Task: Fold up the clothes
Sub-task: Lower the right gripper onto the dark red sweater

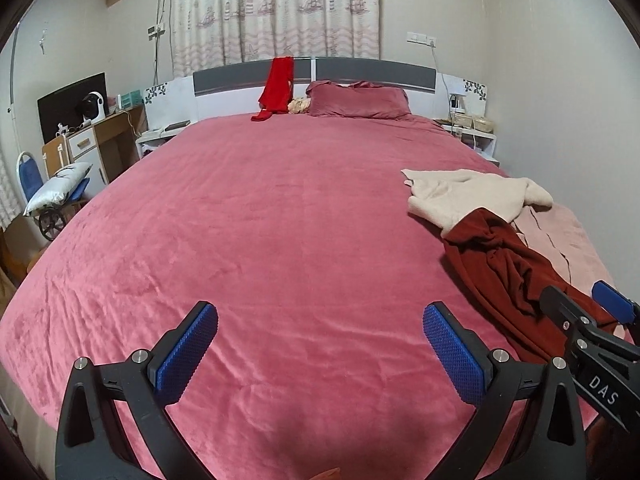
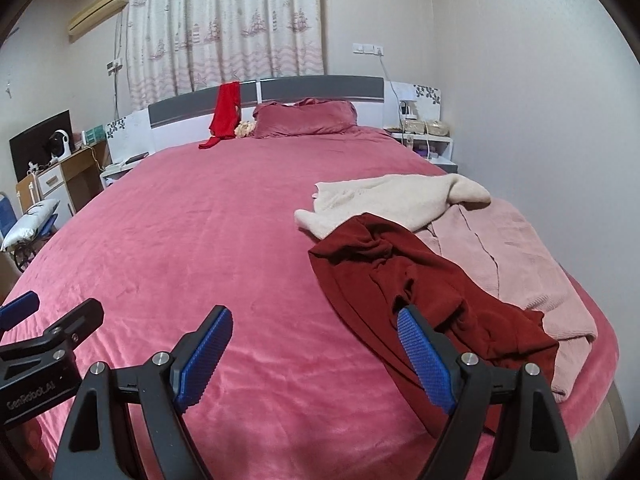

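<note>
A crumpled dark red garment lies on the right side of the pink bed, over a pale pink garment and next to a cream fleece garment. My right gripper is open and empty above the bed, its right finger just at the dark red garment's near edge. My left gripper is open and empty above bare bedspread. The dark red garment, the cream garment and the right gripper show at the right of the left wrist view.
A bright red garment hangs over the headboard beside a pink pillow. A desk and a chair with a cushion stand left of the bed. A nightstand is at the far right. The wall runs along the bed's right side.
</note>
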`<state>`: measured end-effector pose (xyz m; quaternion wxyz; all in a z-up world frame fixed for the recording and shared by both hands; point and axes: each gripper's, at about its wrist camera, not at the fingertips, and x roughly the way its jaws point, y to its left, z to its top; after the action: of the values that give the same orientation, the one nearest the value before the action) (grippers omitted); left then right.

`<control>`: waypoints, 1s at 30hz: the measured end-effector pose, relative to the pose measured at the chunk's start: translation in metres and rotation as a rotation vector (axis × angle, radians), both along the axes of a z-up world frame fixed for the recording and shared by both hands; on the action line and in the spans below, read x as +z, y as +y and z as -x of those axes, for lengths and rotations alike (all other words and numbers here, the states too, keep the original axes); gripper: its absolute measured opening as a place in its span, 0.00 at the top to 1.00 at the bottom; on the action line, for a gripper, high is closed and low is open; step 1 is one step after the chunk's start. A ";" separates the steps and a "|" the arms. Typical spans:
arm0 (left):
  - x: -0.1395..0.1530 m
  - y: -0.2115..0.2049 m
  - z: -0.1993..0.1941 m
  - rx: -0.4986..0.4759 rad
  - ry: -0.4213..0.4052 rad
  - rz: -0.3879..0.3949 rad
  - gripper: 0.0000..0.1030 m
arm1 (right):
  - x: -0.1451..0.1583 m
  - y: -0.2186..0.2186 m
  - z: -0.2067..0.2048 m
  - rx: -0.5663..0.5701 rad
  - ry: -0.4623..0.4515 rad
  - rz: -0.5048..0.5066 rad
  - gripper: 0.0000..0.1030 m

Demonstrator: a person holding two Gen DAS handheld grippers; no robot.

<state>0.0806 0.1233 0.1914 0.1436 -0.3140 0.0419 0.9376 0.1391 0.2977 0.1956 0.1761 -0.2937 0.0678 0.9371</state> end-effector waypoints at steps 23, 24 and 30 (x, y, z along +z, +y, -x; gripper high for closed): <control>0.000 0.011 -0.010 -0.038 0.010 0.012 0.00 | -0.004 0.015 -0.010 -0.041 -0.008 0.027 0.16; 0.000 0.011 -0.010 -0.039 0.009 0.014 0.00 | -0.004 0.015 -0.010 -0.043 -0.009 0.027 0.16; -0.003 0.011 -0.009 -0.040 -0.001 0.016 0.00 | -0.007 0.026 -0.010 -0.056 -0.018 0.021 0.16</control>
<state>0.0892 0.1345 0.1882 0.1598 -0.3147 0.0555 0.9340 0.1495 0.3234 0.1887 0.1998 -0.3019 0.0844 0.9283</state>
